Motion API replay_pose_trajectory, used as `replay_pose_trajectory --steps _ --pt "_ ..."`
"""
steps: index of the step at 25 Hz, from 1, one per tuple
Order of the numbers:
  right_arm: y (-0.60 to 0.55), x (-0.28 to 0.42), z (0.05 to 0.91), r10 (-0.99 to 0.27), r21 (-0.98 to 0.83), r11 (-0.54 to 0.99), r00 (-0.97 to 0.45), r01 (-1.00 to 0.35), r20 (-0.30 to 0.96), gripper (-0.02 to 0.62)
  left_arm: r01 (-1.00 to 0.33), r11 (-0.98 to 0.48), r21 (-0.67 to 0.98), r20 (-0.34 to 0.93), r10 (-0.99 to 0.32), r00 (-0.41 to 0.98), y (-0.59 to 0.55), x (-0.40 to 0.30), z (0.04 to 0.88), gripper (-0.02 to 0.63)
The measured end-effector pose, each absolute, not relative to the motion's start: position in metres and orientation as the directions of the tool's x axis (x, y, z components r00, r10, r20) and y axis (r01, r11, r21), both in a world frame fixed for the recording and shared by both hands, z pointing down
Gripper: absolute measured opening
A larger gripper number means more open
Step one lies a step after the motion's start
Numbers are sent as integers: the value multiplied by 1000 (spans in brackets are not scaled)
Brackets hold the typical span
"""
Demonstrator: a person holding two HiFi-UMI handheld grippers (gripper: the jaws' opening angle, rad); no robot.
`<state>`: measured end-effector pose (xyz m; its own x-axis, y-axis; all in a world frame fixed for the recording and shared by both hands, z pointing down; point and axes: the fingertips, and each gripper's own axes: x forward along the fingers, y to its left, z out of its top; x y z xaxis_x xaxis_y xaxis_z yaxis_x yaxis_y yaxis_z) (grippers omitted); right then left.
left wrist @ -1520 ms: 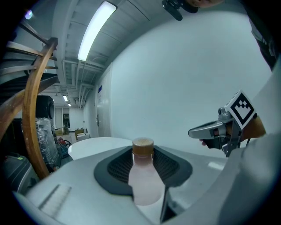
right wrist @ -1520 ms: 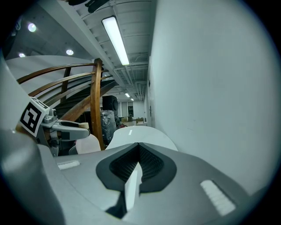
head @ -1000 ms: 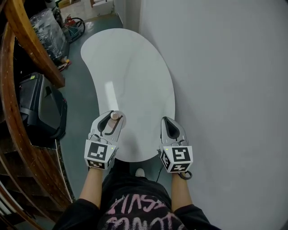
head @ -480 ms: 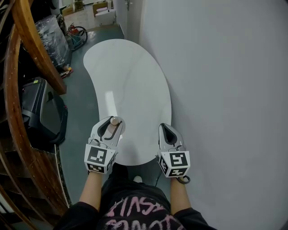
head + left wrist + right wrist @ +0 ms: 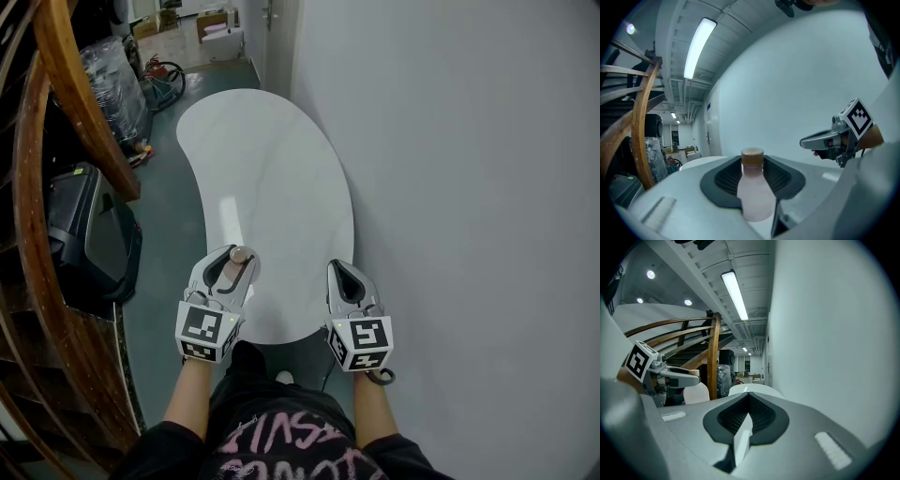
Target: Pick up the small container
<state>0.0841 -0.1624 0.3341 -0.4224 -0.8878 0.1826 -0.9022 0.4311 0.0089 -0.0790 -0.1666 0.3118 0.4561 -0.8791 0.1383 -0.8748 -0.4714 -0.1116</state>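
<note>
1. Far left: a curved wooden stair rail [image 5: 58,103] runs down the edge of the head view. A black case [image 5: 89,234] sits on the grey-green floor [image 5: 173,244] beside it.
2. The left gripper [image 5: 233,257] is over the near end of the white, kidney-shaped table [image 5: 272,178], towards its left edge. Its jaws are clamped on the small container [image 5: 753,192].
3. About the container:
   - It is a little bottle with a translucent, pale pinkish-white body, rounded shoulders and a short neck.
   - It has a tan-brown cap.
   - It stands upright between the dark ribbed pads [image 5: 780,176], and the cap rises just above them.
   - Its base is hidden behind the gripper body, so I cannot tell whether it touches the tabletop.
   - From the head view, only the cap and a bit of the neck show.
4. The right gripper [image 5: 343,272] is at the table's near right edge, close to the plain grey wall [image 5: 469,187]. It is level with the left one and well apart from it. Its jaws are pressed together, with nothing between the pads.
5. From the right gripper view, the container shows as a pale body tucked behind the left gripper's jaw.
</note>
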Motion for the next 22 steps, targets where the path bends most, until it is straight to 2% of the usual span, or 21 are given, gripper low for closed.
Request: replay_pose_trajectory --steps 22 --pt "-161 78 338 -874 1 459 -452 -888 179 9 -887 -446 -123 148 -892 428 -161 -86 317 145"
